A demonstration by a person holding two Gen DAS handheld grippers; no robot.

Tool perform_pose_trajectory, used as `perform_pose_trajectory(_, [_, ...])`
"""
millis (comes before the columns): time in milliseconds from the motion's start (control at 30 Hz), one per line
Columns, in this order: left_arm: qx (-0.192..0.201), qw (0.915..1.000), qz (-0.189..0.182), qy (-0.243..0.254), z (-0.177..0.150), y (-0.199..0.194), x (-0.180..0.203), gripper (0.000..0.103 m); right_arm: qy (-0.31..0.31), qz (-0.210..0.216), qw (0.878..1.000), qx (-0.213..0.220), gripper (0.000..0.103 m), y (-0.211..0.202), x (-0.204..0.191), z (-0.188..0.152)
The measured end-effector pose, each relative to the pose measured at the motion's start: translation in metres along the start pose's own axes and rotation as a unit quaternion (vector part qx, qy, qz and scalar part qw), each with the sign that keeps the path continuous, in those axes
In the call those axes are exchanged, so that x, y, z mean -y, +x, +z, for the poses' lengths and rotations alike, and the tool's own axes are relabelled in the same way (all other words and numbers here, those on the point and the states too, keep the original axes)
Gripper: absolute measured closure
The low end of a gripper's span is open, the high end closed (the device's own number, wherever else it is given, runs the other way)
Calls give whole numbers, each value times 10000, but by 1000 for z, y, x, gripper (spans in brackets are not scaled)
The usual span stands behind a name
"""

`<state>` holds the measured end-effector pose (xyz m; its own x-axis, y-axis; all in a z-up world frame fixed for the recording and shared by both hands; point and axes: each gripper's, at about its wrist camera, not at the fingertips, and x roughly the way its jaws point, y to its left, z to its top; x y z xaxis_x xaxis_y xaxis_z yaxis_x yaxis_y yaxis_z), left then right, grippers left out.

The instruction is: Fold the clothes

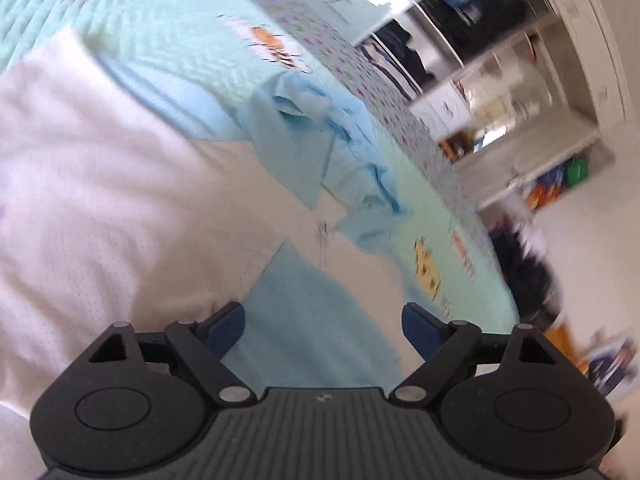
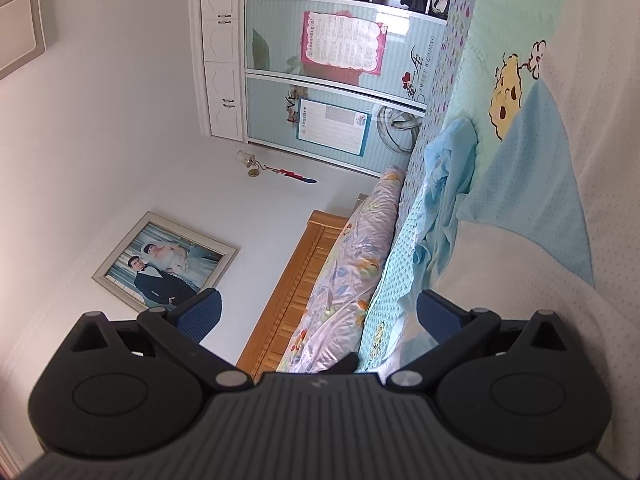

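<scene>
— Where's the white garment [image 1: 100, 184]?

— Spread over the mint bedspread [image 1: 168, 32], a crumpled light blue garment [image 1: 340, 152] beside it toward the bed's far edge.

— The grippers?

— Left gripper [image 1: 324, 326] hovers above the white cloth, jaws spread, holding nothing. Right gripper [image 2: 318, 314], jaws likewise apart, seems to be past the bed's edge.

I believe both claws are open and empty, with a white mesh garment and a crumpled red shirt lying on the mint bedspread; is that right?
Not quite: the crumpled shirt is light blue, not red, as the left wrist view shows. The rest holds: the left claw and right claw are open and empty, and the white mesh garment lies on the mint bedspread.
</scene>
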<state>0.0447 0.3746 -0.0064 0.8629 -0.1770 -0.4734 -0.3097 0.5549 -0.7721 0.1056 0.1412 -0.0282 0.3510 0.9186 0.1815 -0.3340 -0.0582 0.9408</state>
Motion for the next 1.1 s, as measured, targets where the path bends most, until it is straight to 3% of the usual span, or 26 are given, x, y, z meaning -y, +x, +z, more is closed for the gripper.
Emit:
perform_pose_trajectory(67, [190, 9997, -98, 74, 8, -6, 4, 13, 22, 5, 10000, 7, 0, 0, 1, 0])
perform_pose_trajectory(267, [29, 9998, 110, 189, 16, 16, 0, 11, 61, 75, 9999, -127, 0, 3, 1, -1])
perform_pose_trajectory(433, [229, 9994, 218, -109, 17, 15, -7, 14, 82, 50, 9999, -125, 0, 2, 2, 0])
perform_pose_trajectory(600, [-358, 9971, -670, -92, -15, 13, 16, 11, 87, 29, 9999, -68, 0, 1, 2, 0])
perform_pose_trajectory(667, [-651, 9951, -746, 62, -34, 27, 25, 8, 53, 14, 10000, -83, 0, 1, 1, 0])
perform_pose_trajectory(767, [-677, 9958, -348, 517, -54, 39, 36, 8, -78, -58, 9999, -40, 0, 0, -3, 1])
perform_pose_trajectory(900, [-338, 9927, 297, 1120, -71, 13, 48, 11, -288, -128, 9994, 112, 0, -8, -10, 6])
perform_pose_trajectory(1100, [174, 9714, 1258, 2005, -96, -26, 65, 8, -642, -367, 9960, 507, 0, -21, -29, 17])
